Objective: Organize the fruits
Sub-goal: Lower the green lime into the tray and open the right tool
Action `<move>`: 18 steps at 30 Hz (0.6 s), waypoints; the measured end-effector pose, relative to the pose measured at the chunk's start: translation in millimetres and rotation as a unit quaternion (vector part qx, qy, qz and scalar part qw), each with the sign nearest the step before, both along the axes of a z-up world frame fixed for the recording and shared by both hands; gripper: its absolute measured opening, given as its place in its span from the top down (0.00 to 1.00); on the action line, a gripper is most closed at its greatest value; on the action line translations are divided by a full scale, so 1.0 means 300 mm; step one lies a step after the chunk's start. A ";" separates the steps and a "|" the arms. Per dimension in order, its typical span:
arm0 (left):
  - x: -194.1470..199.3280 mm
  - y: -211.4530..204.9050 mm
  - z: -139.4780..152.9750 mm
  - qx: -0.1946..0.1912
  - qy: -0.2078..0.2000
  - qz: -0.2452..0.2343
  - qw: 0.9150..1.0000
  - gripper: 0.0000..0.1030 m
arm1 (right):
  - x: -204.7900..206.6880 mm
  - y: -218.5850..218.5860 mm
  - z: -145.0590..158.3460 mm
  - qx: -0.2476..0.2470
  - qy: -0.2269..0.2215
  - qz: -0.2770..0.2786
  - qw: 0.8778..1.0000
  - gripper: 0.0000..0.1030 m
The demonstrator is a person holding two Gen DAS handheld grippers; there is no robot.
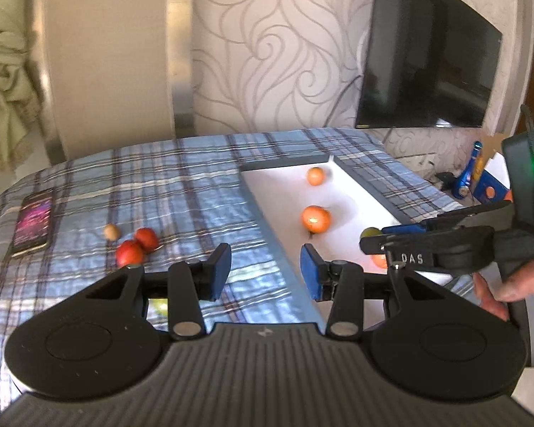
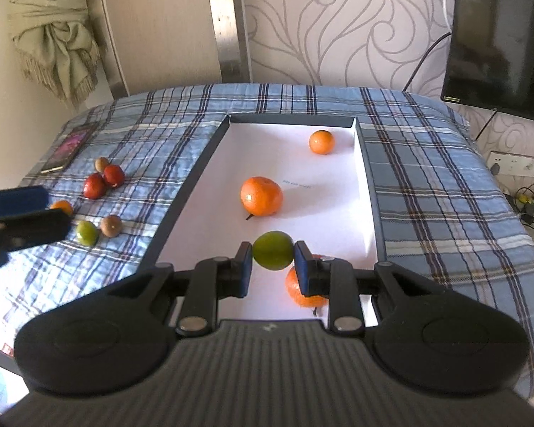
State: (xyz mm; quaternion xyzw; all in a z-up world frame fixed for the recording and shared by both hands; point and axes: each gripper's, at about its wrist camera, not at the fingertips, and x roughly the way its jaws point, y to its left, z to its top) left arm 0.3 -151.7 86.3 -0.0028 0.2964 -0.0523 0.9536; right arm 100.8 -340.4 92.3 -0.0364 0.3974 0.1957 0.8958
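Plaid-covered bed, white tray at centre: I am carrying one green fruit in for placing.

Plaid bedspread [image 2: 445, 185]; white tray [image 2: 210, 163] holding three oranges, largest [image 2: 261, 195] mid-tray, one [image 2: 322, 141] at 1 o'clock, one [image 2: 299, 293] half hidden behind my right finger. Right gripper [image 2: 273, 261] pinches the green fruit [image 2: 273, 250] above the tray's near end; I judge the next move is lowering it onto bare floor at 10 o'clock and releasing. Left gripper [image 1: 265, 272] stands partly parted, empty. Loose fruit at 9 o'clock: two red [image 2: 103, 181], green [image 2: 87, 233], brown [image 2: 111, 226]; a small orange [image 2: 62, 207] sits partly behind the left gripper's finger.
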 end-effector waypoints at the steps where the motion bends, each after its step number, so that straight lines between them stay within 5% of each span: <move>1: -0.008 0.010 0.001 0.000 0.000 0.006 1.000 0.53 | 0.009 0.003 -0.007 -0.002 0.001 0.001 1.000 0.72; 18: -0.096 0.093 -0.003 -0.005 0.003 0.051 0.999 0.53 | 0.065 -0.017 -0.015 -0.005 -0.015 -0.025 1.000 0.63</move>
